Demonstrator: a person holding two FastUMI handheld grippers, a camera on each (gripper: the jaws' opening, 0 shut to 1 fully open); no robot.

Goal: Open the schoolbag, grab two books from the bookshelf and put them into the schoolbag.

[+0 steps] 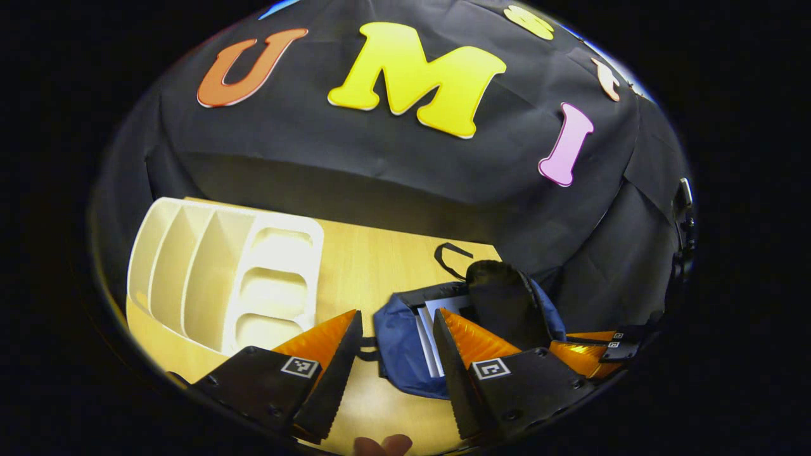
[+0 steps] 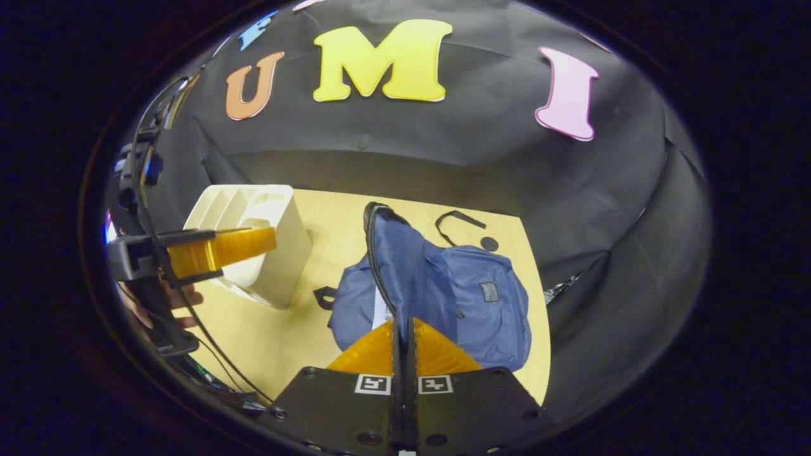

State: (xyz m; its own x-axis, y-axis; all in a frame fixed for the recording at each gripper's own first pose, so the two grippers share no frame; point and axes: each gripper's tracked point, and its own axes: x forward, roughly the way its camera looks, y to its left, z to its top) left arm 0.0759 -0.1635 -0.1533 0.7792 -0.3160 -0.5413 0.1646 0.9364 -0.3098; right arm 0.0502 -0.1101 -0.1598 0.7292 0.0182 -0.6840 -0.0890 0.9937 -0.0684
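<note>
1. My right gripper (image 2: 403,329) has its fingers pressed together. The flap edge of the schoolbag (image 2: 443,291) rises just ahead of the tips, and I think they pinch that edge, though the fabric between them is hidden, so I cannot be sure.
2. My left gripper (image 1: 396,332) is spread wide with nothing between the fingers. It hangs above the table (image 1: 367,266), with the bag's mouth just beyond its right finger.
3. The schoolbag lies flat, directly ahead of my right gripper and ahead and to the right of my left one. Its mouth is open, and pale book edges (image 1: 431,342) show inside it.
4. The bookshelf (image 1: 222,278) stands ahead and to the left of my left gripper, well apart from the bag. Its slots look empty from here, so I judge both books are already in.
5. Handling: the bag is soft, thin cloth. It will fold and sag wherever I lift it, so the stiffer zipper rim or the strap loop (image 2: 459,225) beyond it is the better hold. The books are stiff and flat and would slide on the smooth cloth.
6. Writing: a small patch (image 2: 488,291) sits on the bag's front pocket, too small for me to read.
</note>
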